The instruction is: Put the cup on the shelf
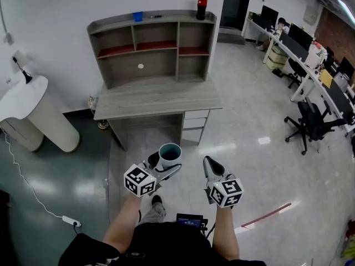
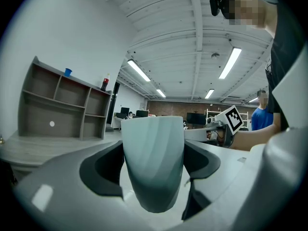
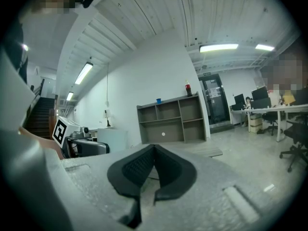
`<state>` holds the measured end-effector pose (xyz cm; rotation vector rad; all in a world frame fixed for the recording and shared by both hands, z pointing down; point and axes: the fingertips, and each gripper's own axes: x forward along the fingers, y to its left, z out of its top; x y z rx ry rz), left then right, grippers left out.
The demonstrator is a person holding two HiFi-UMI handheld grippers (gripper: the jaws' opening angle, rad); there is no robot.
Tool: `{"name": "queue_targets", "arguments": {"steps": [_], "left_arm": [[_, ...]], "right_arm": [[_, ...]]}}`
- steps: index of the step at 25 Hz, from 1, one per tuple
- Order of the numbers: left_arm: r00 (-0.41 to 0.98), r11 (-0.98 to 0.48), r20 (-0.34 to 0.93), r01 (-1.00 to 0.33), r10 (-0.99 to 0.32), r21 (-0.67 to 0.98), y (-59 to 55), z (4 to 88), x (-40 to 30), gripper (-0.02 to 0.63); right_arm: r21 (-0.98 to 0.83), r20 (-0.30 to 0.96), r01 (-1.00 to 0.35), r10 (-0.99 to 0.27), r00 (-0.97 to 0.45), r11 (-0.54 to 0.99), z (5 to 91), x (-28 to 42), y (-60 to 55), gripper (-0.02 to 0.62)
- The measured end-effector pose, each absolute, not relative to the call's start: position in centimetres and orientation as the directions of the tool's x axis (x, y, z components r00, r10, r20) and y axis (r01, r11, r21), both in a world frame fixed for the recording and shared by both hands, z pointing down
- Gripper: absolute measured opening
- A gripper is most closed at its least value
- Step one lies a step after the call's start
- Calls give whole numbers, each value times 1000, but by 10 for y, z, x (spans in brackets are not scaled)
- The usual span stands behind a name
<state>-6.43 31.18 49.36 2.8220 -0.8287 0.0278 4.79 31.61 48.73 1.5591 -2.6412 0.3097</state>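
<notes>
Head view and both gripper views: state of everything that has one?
left tool: shut on cup
cup: upright, not yet on shelf
right tool: shut, empty
bottle: upright on top of shelf
blue cup: upright on top of shelf
desk drawers: closed

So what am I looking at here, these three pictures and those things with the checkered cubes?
There is no robot: a person holds two hand-held grippers. The wide picture comes from a camera on the person's head, looking down. The other two come from cameras riding on each gripper. The left gripper is clamped on a pale cup; the right gripper is shut and empty. Ahead stands a grey desk with shelves, with a small blue cup and a dark bottle on top.
</notes>
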Motion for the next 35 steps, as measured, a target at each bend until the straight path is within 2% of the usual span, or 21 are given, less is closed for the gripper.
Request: {"name": "queue_targets", "arguments": {"steps": [18, 35], "left_arm": [[879, -850, 28, -468, -476, 242, 165, 499, -62, 377], [913, -883, 29, -400, -406, 244, 32, 506, -95, 377]], "right_arm": [[-121, 191, -913, -894, -406, 389, 497, 52, 184, -3], [-112, 209, -941, -918, -337, 320, 503, 13, 61, -2]]}}
